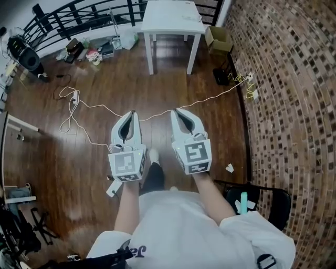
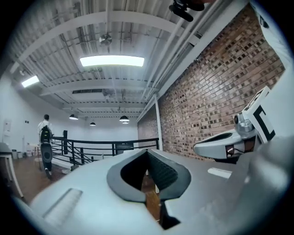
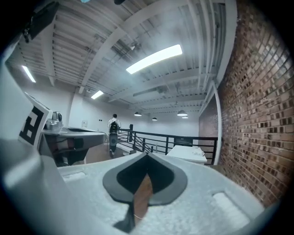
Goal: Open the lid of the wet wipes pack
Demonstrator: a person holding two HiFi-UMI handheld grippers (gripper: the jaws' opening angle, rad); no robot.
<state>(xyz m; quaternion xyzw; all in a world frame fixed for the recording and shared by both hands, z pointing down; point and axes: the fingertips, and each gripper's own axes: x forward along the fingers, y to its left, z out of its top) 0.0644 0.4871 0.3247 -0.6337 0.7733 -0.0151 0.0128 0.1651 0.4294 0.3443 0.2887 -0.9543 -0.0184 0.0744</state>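
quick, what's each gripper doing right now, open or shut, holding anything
left gripper: closed, fingers together, holding nothing
right gripper: closed, fingers together, holding nothing

The person wears a white shirt (image 1: 181,226) with short sleeves. The left gripper (image 1: 131,113) and right gripper (image 1: 177,111) are light grey, with dark ribbed pads (image 2: 163,172) and black-and-white marker cubes (image 1: 126,164).

Ahead of left tongs (image 1: 132,112) and right tongs (image 1: 175,111): open wooden floor (image 1: 79,173), a white cable (image 1: 210,99) across it.
Beyond: white worktop (image 1: 170,21), black railing (image 1: 79,13) behind.
Right side: brick wall (image 1: 283,105) near.
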